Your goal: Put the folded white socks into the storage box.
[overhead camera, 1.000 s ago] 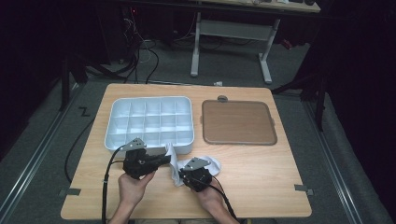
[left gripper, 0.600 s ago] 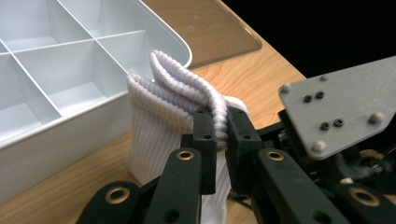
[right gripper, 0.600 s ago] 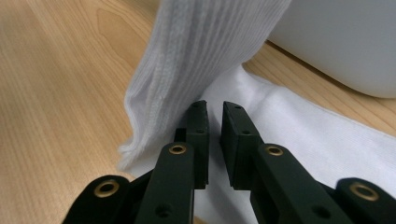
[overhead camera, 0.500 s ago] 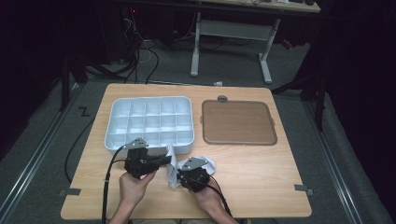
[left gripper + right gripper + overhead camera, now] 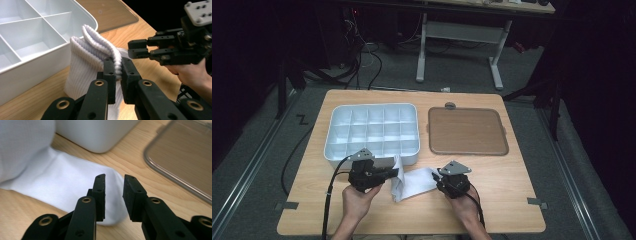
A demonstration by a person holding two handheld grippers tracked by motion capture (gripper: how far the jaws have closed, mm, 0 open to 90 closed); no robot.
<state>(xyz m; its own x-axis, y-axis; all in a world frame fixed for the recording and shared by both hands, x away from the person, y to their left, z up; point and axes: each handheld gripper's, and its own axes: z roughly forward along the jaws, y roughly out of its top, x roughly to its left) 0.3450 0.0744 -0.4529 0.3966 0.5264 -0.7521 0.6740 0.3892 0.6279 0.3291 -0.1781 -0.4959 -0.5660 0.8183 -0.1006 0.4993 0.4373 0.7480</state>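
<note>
Left tool point(image 5: 115, 71) clamped, right tool point(image 5: 113, 195) just parted

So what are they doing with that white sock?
A person is working a white sock on the wooden table, a hand-held gripper in each hand. The left hand-held gripper is pinching the sock's ribbed cuff. The right hand-held gripper has just been opening; its jaws stand apart over the toe end. A white divided box and a brown lid lie behind.

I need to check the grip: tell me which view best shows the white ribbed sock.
The left gripper view: the white ribbed sock shows close, its cuff pinched by the left hand-held gripper. The right gripper view shows its flat toe end; the high view shows it small.
</note>
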